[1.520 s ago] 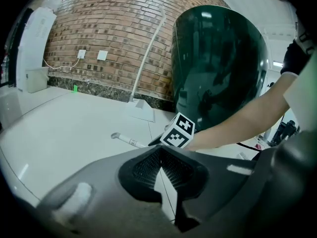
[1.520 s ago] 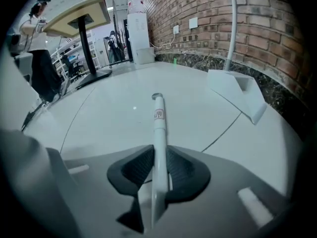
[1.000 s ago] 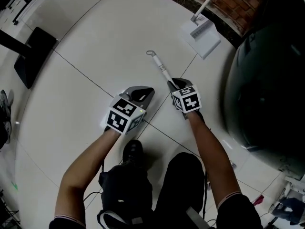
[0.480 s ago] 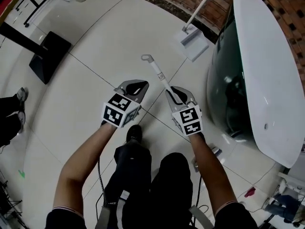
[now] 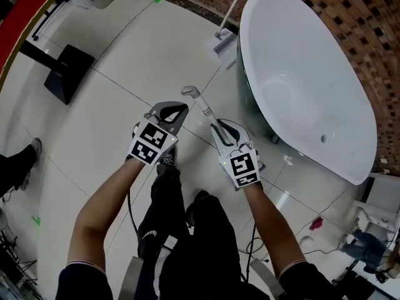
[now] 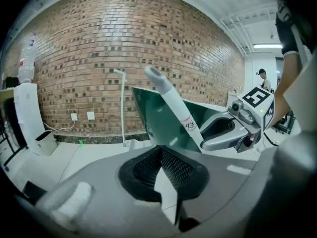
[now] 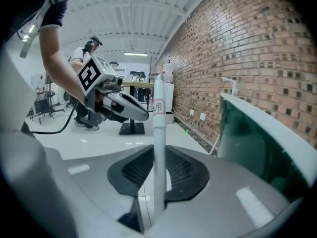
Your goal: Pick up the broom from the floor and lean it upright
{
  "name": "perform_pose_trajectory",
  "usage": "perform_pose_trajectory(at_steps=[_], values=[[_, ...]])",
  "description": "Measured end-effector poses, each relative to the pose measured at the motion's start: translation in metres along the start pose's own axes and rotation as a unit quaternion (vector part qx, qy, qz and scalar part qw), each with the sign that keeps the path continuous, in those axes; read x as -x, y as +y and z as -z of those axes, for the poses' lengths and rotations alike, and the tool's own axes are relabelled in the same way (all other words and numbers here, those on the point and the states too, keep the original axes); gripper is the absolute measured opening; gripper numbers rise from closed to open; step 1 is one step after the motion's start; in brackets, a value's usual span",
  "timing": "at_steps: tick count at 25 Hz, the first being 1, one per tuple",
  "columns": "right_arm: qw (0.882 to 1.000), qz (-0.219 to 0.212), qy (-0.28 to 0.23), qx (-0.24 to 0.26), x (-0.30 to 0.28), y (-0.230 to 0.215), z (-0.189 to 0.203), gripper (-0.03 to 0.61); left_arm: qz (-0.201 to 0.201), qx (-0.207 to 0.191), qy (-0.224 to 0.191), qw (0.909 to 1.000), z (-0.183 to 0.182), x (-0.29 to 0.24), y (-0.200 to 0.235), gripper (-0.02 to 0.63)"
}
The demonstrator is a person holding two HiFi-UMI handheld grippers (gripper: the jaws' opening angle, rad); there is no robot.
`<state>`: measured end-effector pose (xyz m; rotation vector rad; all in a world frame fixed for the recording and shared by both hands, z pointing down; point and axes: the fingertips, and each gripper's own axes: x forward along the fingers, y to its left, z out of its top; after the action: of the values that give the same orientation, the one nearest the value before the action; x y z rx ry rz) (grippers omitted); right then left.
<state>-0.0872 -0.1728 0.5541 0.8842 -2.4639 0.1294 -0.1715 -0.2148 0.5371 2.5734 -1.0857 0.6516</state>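
My right gripper [image 5: 220,129] clenched the broom [image 5: 202,107] near its handle top, beside the bathtub [image 5: 350,130], my left gripper [image 5: 175,111] closed on nothing, so I judged holding it vertical without slipping mattered before leaning it

Glossy tiled floor [image 5: 112,105], rough brick wall [image 5: 350,17], smooth shiny white bathtub [image 5: 300,99], and a smooth white plastic-looking broom handle [image 5: 204,108].

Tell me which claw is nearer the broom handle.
Right. The right claw is shut on the broom handle, which runs up between its jaws. The left claw sits beside the handle's top end, with nothing between its jaws.
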Motion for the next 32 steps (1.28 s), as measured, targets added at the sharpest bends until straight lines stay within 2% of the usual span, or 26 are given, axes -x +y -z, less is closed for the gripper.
perform_pose_trajectory(at_steps=[8, 14, 20, 26, 29, 32], values=[[0.998, 0.058, 0.001, -0.024, 0.160, -0.014, -0.044, 0.078, 0.033, -0.028, -0.034, 0.9985, -0.113, 0.049, -0.116, 0.002], [0.991, 0.118, 0.007, -0.065, 0.258, -0.030, -0.041, 0.077, 0.068, -0.034, -0.040, 0.9963, -0.172, 0.066, -0.194, 0.002], [0.972, 0.196, 0.020, -0.129, 0.332, -0.041, -0.020, 0.077, 0.119, -0.030, -0.037, 0.9917, -0.203, 0.063, -0.253, 0.002], [0.942, 0.272, 0.023, -0.194, 0.399, -0.047, -0.010, 0.077, 0.188, -0.047, -0.031, 0.9806, -0.213, 0.048, -0.307, 0.002], [0.931, 0.299, 0.024, -0.209, 0.424, -0.048, -0.013, 0.077, 0.209, -0.048, -0.031, 0.9763, -0.216, 0.042, -0.322, 0.002], [0.925, 0.313, 0.024, -0.214, 0.436, -0.051, -0.018, 0.077, 0.217, -0.048, -0.031, 0.9746, -0.222, 0.037, -0.329, 0.002]])
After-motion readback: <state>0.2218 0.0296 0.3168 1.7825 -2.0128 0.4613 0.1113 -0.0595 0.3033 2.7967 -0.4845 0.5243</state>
